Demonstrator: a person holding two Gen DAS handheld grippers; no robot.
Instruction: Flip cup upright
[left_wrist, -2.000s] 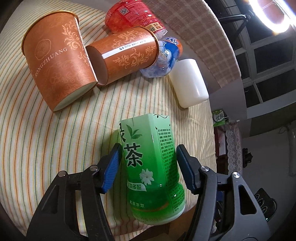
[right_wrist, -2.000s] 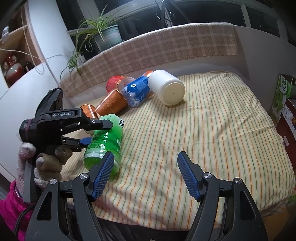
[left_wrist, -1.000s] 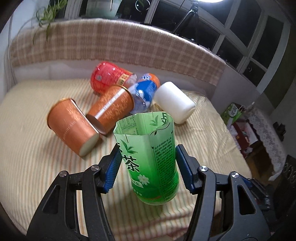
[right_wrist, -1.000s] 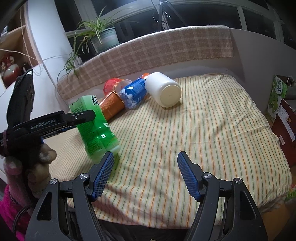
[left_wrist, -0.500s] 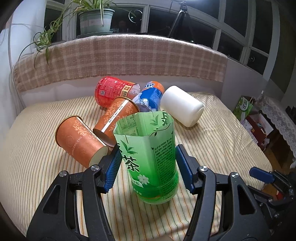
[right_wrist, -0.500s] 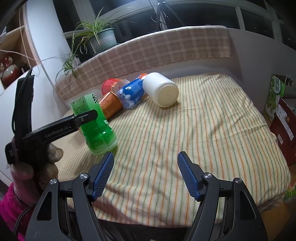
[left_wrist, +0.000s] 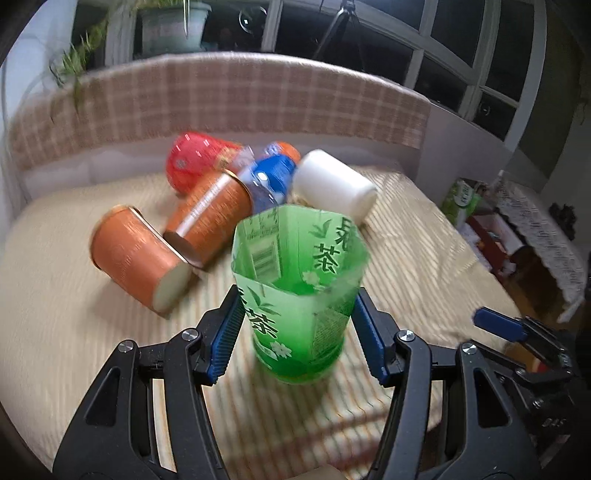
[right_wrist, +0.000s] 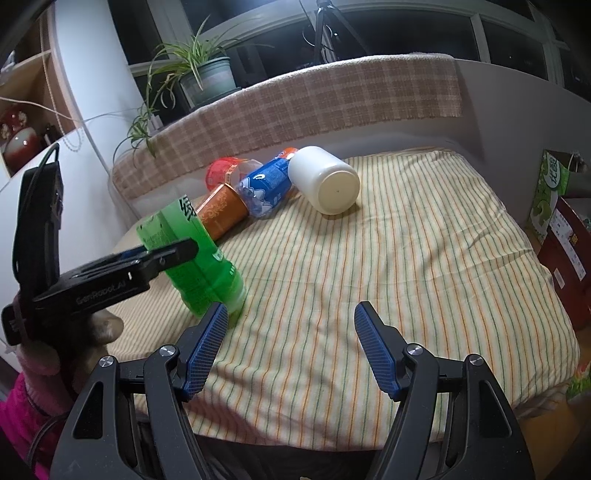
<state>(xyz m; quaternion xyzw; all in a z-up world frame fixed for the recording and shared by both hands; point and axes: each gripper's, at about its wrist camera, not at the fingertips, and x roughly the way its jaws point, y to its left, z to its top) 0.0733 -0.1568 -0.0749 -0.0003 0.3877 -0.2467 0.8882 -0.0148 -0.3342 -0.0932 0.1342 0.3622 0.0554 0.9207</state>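
Observation:
A green tea cup (left_wrist: 299, 295) cut from a bottle stands mouth up on the striped cloth (left_wrist: 406, 258), leaning slightly. My left gripper (left_wrist: 297, 334) is around its lower body, and its blue pads (left_wrist: 225, 339) sit right against the sides. In the right wrist view the same cup (right_wrist: 192, 258) stands at the left with the left gripper (right_wrist: 147, 258) on it. My right gripper (right_wrist: 288, 343) is open and empty above the cloth's near edge.
Several cups lie on their sides behind: two orange paper cups (left_wrist: 140, 258) (left_wrist: 214, 218), a red one (left_wrist: 192, 162), a blue one (left_wrist: 269, 181) and a white one (left_wrist: 332, 188). A plaid backrest (right_wrist: 314, 103) and a potted plant (right_wrist: 207, 77) stand beyond. Boxes (right_wrist: 565, 236) sit right of the cloth.
The left gripper has turned the green cup from lying on its side to standing mouth up on the cloth. The right gripper has stayed in place, open.

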